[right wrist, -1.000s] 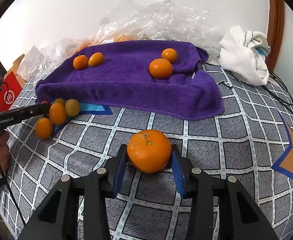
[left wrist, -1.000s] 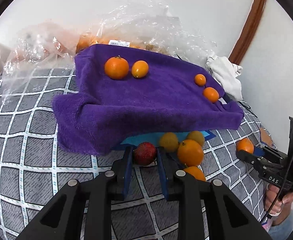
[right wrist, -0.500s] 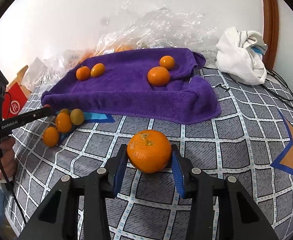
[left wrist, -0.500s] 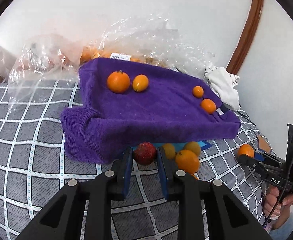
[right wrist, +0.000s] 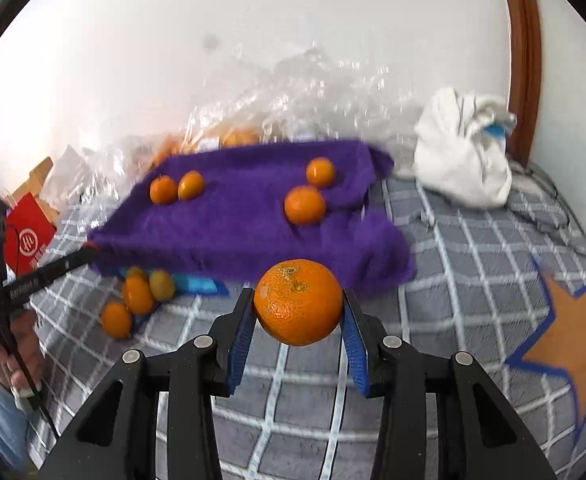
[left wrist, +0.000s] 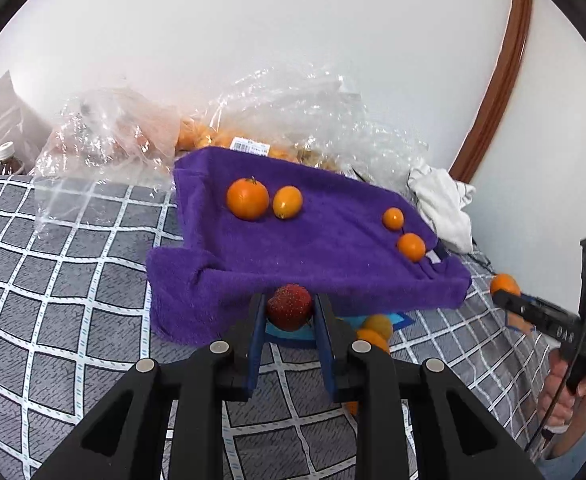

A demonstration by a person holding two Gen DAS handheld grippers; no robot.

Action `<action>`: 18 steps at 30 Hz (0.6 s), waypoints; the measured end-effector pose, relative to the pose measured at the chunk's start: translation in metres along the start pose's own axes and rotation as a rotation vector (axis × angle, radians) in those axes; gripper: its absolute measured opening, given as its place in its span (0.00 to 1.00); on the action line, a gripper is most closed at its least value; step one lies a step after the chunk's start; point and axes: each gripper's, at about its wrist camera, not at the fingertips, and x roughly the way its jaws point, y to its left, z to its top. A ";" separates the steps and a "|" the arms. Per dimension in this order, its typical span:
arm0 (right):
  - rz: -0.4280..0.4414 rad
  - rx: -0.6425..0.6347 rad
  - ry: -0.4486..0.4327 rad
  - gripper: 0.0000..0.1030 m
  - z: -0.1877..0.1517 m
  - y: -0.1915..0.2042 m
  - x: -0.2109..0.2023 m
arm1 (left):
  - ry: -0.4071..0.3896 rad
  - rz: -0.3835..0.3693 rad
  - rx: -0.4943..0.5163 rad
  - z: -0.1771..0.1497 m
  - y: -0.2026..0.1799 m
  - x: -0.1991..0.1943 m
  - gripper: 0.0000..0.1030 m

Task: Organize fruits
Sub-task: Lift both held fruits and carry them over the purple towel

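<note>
Four orange fruits already lie on the purple towel (left wrist: pixel 313 240): a pair (left wrist: pixel 247 199) at about 11 o'clock in the left wrist view and a smaller pair (left wrist: pixel 411 246) toward 2 o'clock, so the sorting looks partly done. What remains, judging from these views, is a loose cluster of fruits (right wrist: pixel 137 294) on the grey checked bed cover (left wrist: pixel 53 280) just beside the towel's near edge, plus the two pieces now being carried. The left gripper (left wrist: pixel 289 322) has its jaws closed narrowly on a red strawberry-like fruit (left wrist: pixel 289 306), held clear of the cover in front of the towel's near edge. The right gripper (right wrist: pixel 297 322) has its jaws spread wider around a large mandarin (right wrist: pixel 297 302), held above the cover in front of the towel's near right corner; this view is blurred, suggesting motion. Each tool is gripped pistol-style from below, fingers pointing toward the towel at roughly 12 o'clock, and each appears in the other's view at the frame edge. Crumpled clear plastic bags (left wrist: pixel 293 120) with more fruit sit behind the towel, and a white cloth (right wrist: pixel 465 160) lies at 2 o'clock.
</note>
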 end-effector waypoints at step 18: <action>0.027 0.060 0.003 0.41 0.050 -0.015 0.075 | -0.045 0.065 -0.055 0.007 0.022 -0.003 0.22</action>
